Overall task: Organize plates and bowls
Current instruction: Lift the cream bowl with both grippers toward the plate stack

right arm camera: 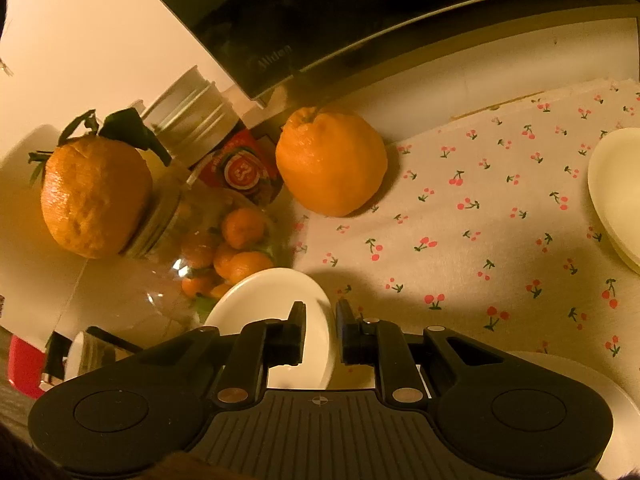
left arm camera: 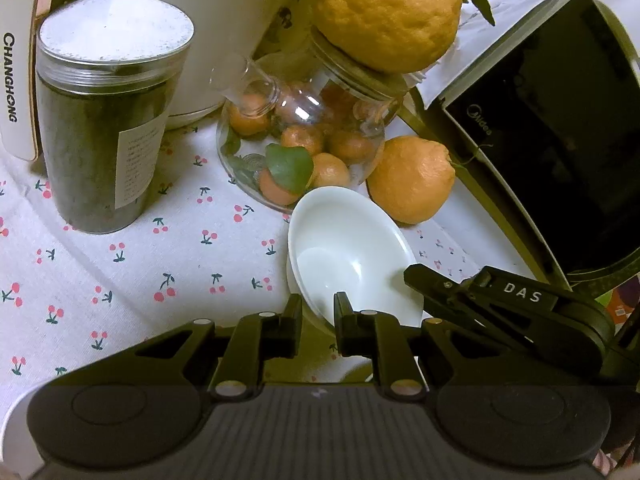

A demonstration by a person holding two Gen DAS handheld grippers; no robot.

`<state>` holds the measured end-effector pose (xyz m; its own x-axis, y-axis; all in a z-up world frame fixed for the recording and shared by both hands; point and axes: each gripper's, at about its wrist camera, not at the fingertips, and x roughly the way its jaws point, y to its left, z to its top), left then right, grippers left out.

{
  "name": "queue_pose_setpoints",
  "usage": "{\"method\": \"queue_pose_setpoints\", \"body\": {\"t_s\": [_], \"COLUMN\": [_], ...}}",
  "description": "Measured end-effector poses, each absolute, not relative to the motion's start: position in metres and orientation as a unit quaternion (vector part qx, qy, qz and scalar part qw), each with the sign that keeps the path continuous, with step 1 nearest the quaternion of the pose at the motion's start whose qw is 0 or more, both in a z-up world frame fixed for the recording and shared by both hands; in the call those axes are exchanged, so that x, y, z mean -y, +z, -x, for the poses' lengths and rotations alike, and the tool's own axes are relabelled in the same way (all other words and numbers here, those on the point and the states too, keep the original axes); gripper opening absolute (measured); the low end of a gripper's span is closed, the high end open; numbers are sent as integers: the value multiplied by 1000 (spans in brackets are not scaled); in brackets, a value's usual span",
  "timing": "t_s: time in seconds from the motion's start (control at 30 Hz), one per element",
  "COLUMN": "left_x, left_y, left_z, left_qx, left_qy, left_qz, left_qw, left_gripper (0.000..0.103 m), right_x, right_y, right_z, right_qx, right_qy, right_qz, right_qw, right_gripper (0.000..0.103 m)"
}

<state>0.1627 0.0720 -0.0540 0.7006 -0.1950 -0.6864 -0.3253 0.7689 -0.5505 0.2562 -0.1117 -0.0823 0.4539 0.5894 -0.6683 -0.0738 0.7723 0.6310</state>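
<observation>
Both the left gripper and right gripper were clamped on the bowls' thin rims; glazed, rigid, probably slippery and chip-prone.

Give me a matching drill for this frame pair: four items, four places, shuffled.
Items:
1. big orange
2. small oranges
3. white bowls
4. dark canister

Places:
A. inside the glass jar
B. rim between the left tool's fingers
C. on top of the jar's lid
D. standing alone at the left on the cherry cloth

Pairs: 1-C, 2-A, 3-B, 4-D
</observation>
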Motion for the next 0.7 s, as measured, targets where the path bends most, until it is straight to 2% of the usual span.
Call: {"method": "queue_pose_setpoints", "body": {"t_s": [0.3,0.4,0.7], "left_x": [-75,-79,-89], "left_y": [-42,-42,-36], "left_z": [-157,-155,-149], "left_qx": [-381,-385,-390], "left_qy": [19,14,-1], "left_qz": [326,332,344], "left_qw": [865,861,854], "left_gripper": [14,14,13], "right_x": [116,114,116], "right_y": [-74,-72,-66], "right_z": [-250,-246,-236], "right_qx": [-482,-482,-487], "right_qy": [217,216,216], "right_qz": [-285,-275,-273], "right_qw": [800,804,801], "right_gripper": [10,4,3]}}
